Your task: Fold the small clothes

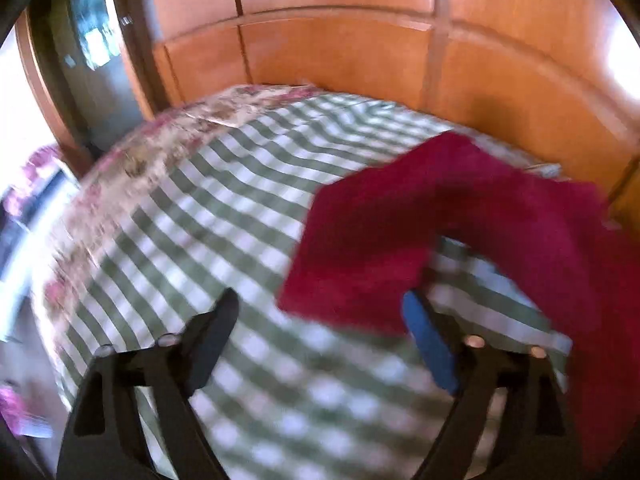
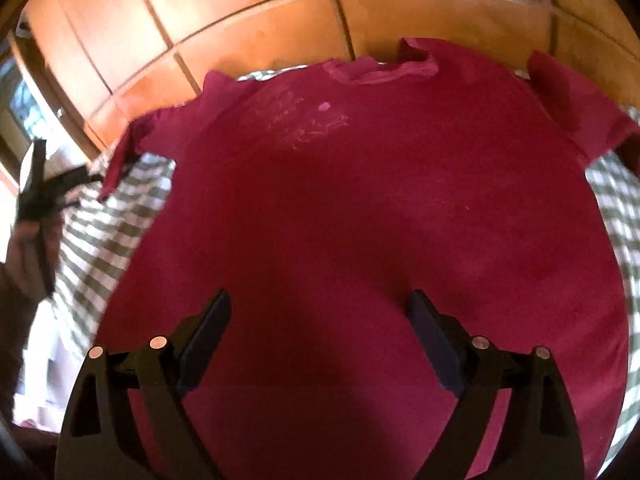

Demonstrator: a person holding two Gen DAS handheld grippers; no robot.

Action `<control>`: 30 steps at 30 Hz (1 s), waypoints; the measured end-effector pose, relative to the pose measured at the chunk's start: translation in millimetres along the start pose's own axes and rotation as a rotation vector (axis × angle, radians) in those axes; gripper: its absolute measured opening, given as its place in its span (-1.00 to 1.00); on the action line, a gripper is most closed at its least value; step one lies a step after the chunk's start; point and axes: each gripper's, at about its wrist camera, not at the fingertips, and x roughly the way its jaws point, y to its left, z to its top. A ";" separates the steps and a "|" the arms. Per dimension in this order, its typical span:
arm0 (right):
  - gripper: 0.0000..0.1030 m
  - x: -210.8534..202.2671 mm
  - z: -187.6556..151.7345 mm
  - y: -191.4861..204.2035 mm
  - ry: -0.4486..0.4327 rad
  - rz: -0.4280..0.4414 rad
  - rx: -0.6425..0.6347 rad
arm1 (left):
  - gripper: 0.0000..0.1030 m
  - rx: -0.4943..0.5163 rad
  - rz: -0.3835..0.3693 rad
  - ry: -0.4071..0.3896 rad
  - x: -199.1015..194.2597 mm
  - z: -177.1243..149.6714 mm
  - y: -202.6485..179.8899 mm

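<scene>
the red t-shirt (image 2: 360,200) lies flat, collar far, on the checked bedspread (image 1: 200,220). both the right gripper (image 2: 320,304) and the left gripper (image 1: 320,308) stand open, holding nothing. best to pinch the left sleeve by its edge and fold inward. only the right view shows the collar; only the left shows the floral pillow (image 1: 160,148).

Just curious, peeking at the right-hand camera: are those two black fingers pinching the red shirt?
No, the right gripper stands wide open above the red T-shirt, its fingers apart with no fabric between them.
</scene>
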 end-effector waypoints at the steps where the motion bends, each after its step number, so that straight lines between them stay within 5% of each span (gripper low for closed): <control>1: 0.74 1.5 -3.0 0.4 -0.006 -0.008 -0.014 | -0.58 -0.013 -0.024 0.048 16.1 6.3 2.7; 2: 0.74 1.5 -6.0 -0.1 -0.018 -0.013 -0.025 | -0.84 -0.041 -0.049 0.084 24.2 11.1 8.9; 9: 0.88 7.7 -9.0 1.7 -0.047 -0.037 -0.062 | -0.87 -0.152 -0.187 0.071 -11.0 37.1 90.9; 14: 0.94 12.4 -6.7 5.4 -0.056 -0.052 -0.068 | -0.87 -0.280 -0.275 0.161 -20.0 57.5 161.0; 18: 0.94 12.4 -7.2 5.4 -0.056 -0.055 -0.075 | -0.83 -0.317 -0.255 0.232 5.5 73.1 169.2; 20: 0.94 12.0 -8.0 4.3 -0.060 -0.054 -0.075 | -0.66 -0.331 -0.174 0.260 20.4 75.2 166.4; 23: 0.94 12.2 -8.1 4.5 -0.062 -0.060 -0.078 | 0.01 -0.319 -0.015 0.221 25.5 75.1 168.8; 24: 0.94 12.0 -8.2 4.8 -0.062 -0.061 -0.080 | 0.08 -0.339 0.001 0.205 23.5 71.8 173.2; 26: 0.94 12.3 -8.8 5.2 -0.066 -0.066 -0.084 | 0.10 -0.360 -0.023 0.186 19.4 61.2 180.8; 30: 0.94 13.6 -9.1 7.0 -0.068 -0.082 -0.096 | 0.48 -0.372 -0.095 0.134 16.9 31.4 191.7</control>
